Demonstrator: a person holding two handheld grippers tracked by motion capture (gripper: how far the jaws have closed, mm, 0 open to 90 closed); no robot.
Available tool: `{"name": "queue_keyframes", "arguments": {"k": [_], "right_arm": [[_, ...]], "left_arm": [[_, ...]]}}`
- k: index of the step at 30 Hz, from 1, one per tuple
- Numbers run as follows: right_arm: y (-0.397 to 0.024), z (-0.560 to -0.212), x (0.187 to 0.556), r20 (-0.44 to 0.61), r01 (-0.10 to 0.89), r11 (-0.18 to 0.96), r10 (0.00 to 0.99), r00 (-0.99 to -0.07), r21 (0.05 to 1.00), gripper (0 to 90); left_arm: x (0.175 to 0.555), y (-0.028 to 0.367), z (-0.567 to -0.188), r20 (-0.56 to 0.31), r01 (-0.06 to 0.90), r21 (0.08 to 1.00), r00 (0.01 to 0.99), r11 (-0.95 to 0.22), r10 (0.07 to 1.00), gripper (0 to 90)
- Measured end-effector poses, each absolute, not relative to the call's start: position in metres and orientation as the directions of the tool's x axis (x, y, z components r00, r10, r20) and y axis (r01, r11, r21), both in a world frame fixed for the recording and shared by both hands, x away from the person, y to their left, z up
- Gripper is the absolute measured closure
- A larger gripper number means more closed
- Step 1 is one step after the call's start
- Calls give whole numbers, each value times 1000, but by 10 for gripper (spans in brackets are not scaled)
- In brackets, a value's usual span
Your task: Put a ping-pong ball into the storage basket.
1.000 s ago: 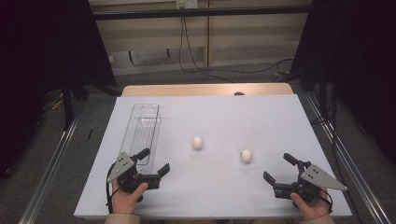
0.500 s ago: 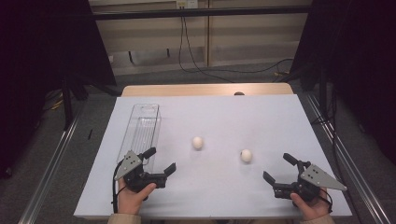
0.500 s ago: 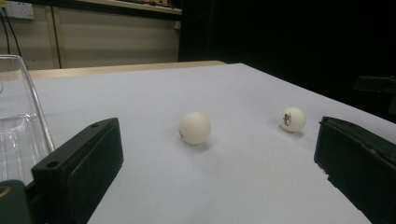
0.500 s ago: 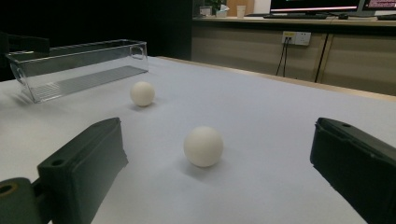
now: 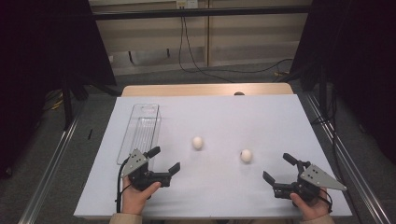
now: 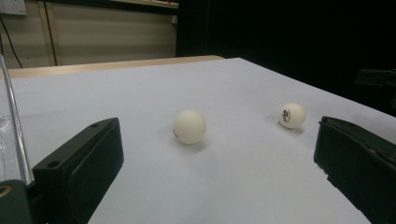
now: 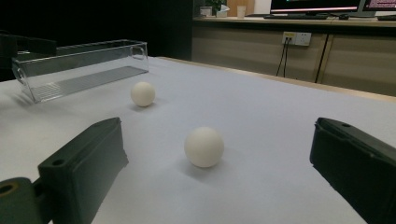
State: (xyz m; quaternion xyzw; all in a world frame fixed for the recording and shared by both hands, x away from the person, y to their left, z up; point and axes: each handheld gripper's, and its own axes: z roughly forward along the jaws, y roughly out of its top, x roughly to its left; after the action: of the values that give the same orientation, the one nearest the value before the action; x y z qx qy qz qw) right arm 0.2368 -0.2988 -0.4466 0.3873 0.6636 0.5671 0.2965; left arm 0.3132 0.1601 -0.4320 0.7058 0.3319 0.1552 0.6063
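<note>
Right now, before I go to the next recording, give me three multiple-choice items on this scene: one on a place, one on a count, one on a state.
1. Where does the clear plastic tray lie?
A. on the table's left part, ahead of the left gripper
B. between the two balls
C. beside the right gripper

2. How many small white balls lie on the white tabletop?
A. one
B. two
C. four

3. How do the jaws of the left gripper stand?
A. shut on a ball
B. shut on nothing
C. open, holding nothing

Answers: 1 A, the high view shows the tray ahead of that gripper; 2 B, one ball and another; 3 C, a wide gap with bare table between them.
</note>
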Motion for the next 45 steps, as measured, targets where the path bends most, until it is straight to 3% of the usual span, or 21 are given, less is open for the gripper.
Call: {"name": "queue_keyframes", "arguments": {"k": [45], "right_arm": [[-299,-446,237,46,170,53,848,-527,984,25]], "left_arm": [[320,120,-435,-165,286,952,780,-109,604,16]]}}
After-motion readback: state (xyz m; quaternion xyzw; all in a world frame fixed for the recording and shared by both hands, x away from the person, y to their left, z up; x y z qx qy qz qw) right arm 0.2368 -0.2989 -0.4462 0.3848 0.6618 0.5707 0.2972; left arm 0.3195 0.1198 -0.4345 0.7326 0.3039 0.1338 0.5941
